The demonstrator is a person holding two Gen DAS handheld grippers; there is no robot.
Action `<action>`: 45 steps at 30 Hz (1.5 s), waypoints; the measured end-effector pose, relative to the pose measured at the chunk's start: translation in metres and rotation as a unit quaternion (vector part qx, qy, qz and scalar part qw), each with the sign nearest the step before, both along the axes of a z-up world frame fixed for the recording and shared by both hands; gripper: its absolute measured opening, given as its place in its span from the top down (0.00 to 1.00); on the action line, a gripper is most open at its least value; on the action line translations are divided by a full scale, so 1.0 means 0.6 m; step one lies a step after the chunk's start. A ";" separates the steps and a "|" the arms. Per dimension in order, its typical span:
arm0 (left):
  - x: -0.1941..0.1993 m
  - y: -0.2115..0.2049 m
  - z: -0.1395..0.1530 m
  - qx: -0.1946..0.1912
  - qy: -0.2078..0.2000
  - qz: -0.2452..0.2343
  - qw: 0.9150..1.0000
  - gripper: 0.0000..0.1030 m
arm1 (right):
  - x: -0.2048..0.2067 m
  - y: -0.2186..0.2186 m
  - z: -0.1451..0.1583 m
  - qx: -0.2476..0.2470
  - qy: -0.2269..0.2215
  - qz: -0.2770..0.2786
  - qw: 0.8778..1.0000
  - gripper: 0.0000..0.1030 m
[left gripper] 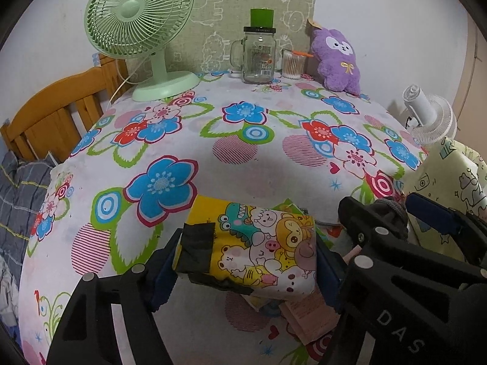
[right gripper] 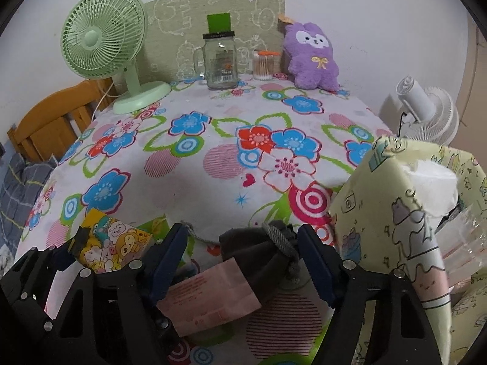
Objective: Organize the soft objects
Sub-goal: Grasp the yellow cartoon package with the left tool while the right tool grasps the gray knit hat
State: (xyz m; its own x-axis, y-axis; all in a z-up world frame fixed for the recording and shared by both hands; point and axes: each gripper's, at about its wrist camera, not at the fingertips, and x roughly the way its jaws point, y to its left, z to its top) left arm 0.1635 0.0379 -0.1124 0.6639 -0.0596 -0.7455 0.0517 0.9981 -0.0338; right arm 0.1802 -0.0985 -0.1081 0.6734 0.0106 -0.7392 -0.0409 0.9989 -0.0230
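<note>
A yellow cartoon-print soft pack (left gripper: 258, 249) sits between the fingers of my left gripper (left gripper: 243, 261), which is shut on it just above the flowered tablecloth (left gripper: 243, 158); the pack also shows in the right wrist view (right gripper: 112, 245). My right gripper (right gripper: 243, 255) is open around a dark grey drawstring pouch (right gripper: 261, 249) that lies on the cloth, and it also shows in the left wrist view (left gripper: 404, 222). A pink paper packet (right gripper: 207, 301) lies partly under the pouch. A purple plush toy (right gripper: 313, 57) leans at the back right.
A pale green cartoon-print storage box (right gripper: 392, 213) with white tissue inside stands at the right. At the back are a green desk fan (right gripper: 100, 39), a glass jar mug (right gripper: 220, 60) and a cotton swab cup (right gripper: 263, 65). A white fan (right gripper: 426, 112) and a wooden headboard (right gripper: 45, 121) flank the table.
</note>
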 end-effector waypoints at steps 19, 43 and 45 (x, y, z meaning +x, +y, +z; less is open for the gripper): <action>-0.010 -0.005 -0.008 0.019 0.002 -0.010 1.000 0.25 | 0.013 -0.004 -0.033 0.041 0.055 -0.008 0.998 0.47; -0.055 0.003 0.056 0.004 -0.039 0.011 0.999 0.26 | -0.042 0.016 0.050 0.030 -0.017 0.038 0.999 0.52; -0.061 0.002 0.065 0.004 -0.045 0.012 0.999 0.26 | -0.049 0.015 0.059 0.031 -0.023 0.039 0.999 0.52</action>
